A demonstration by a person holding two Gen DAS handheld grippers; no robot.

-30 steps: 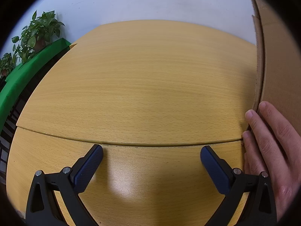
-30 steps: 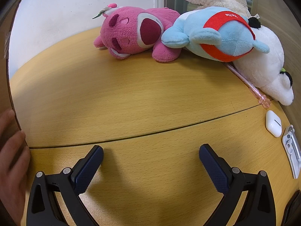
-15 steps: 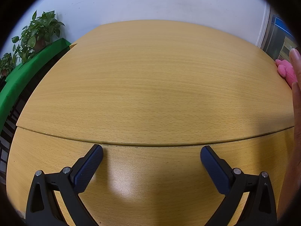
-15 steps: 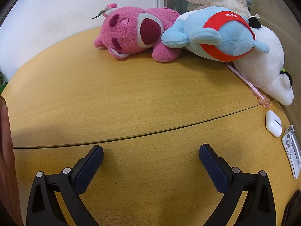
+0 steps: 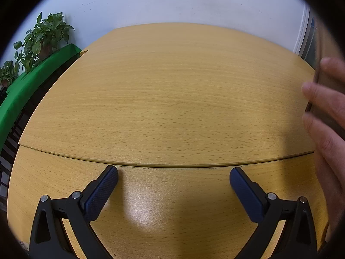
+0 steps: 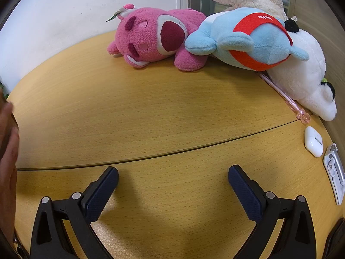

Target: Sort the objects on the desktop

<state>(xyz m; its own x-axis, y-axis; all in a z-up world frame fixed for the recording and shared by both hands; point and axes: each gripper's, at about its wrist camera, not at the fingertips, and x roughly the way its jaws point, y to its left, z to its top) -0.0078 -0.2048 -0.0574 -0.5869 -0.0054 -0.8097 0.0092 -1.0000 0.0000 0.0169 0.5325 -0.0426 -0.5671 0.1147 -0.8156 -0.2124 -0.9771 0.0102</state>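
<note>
Beech-grain laminate fills the left wrist view: the surface (image 5: 168,99) is smooth, matte and pale yellow, split by a thin curved seam just ahead of the fingertips. The left gripper (image 5: 173,179) stands wide with nothing between its black arms and dark-blue, fine-knurled pads (image 5: 101,194). Ahead of it the wood lies bare up to the far rounded edge at a white wall. Leafy potted plants (image 5: 41,36) sit over a green ledge (image 5: 32,86) beyond the left edge. At the right margin a blurred hand (image 5: 325,129) hovers by a dim flat thing whose kind I cannot tell.

In the right wrist view the right gripper (image 6: 173,177) is likewise spread wide and empty over the same surface (image 6: 129,118). The task's things crowd the far right rim: a fuzzy pink plush (image 6: 155,38) lying on its side, touching a soft blue plush (image 6: 248,41) banded in red, which leans on a shaggy white plush (image 6: 301,73). A slim translucent pink pen (image 6: 286,97) runs out from under them. Near it lie a glossy white rounded earbud case (image 6: 313,141) and, at the edge, a white-and-metal clip-like piece (image 6: 335,172). The middle and left stay open wood. A hand (image 6: 8,151) shows at the left margin.
</note>
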